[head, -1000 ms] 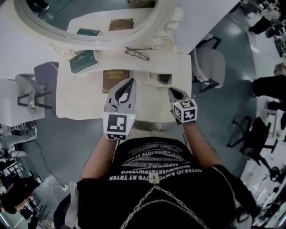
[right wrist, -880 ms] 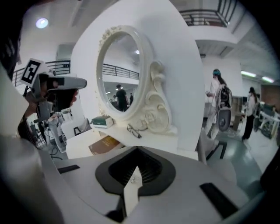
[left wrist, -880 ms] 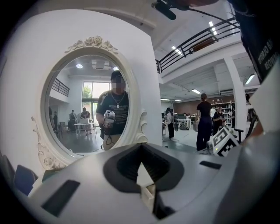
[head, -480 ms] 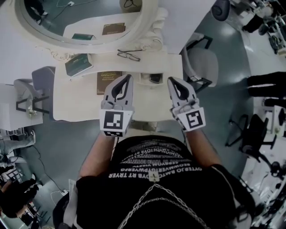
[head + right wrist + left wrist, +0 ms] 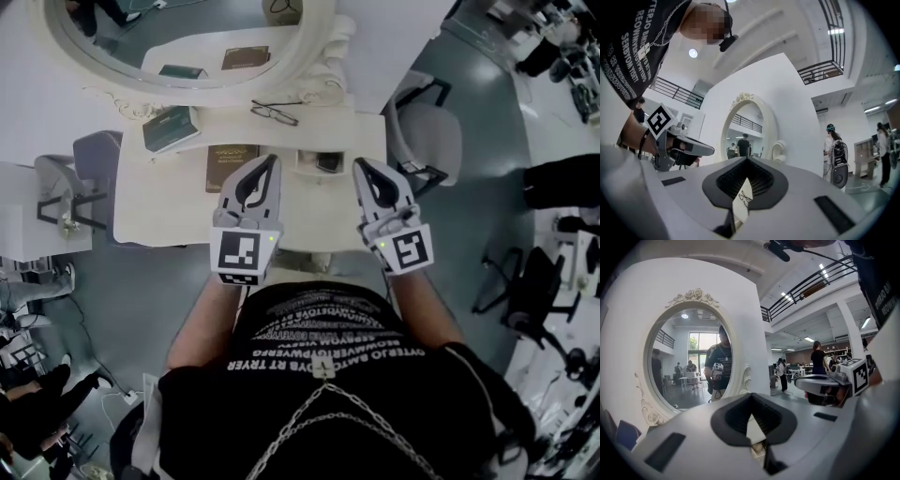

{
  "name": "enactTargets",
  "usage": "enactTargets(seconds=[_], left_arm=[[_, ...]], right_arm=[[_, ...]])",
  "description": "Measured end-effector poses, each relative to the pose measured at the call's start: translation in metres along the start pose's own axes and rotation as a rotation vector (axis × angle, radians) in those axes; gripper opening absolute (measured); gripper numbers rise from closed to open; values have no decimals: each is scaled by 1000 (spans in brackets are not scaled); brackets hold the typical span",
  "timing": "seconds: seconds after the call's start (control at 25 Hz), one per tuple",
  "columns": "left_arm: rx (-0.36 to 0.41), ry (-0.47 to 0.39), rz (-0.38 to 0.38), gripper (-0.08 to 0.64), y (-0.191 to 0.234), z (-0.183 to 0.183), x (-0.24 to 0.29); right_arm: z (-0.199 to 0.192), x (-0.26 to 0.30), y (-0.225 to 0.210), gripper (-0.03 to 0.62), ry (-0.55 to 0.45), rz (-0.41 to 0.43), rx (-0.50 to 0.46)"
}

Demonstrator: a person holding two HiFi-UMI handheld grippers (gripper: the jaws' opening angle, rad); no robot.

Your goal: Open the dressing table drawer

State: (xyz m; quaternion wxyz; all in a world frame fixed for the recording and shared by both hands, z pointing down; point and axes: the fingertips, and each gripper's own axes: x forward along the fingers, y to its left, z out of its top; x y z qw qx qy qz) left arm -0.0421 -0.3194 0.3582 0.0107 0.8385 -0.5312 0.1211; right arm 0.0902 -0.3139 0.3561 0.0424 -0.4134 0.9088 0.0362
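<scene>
head view: my left gripper (image 5: 266, 165) and right gripper (image 5: 362, 169) hang side by side over the surface's (image 5: 159, 206) near edge, pointing at the mirror (image 5: 187, 42). between their tips, toward the back edge, the small drawer (image 5: 323, 162) looks pulled out, a dark thing in it. glasses (image 5: 275, 113) lie behind it, a brown book (image 5: 231, 167) left of it.
left gripper view: my fingers are together, nothing between them; the mirror is ahead.
right gripper view: my fingers are pressed together too, empty, the left gripper off to the left.
</scene>
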Motion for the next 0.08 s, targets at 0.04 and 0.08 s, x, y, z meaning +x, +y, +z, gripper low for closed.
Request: enactTargets(seconds=[0.04, 0.08], left_arm=[[1, -2, 2, 3, 0, 1, 0], [2, -3, 3, 3, 0, 1, -1]], right_arm=[[2, 1, -1, 2, 2, -4, -5], [3, 2, -2, 2, 4, -7, -10]])
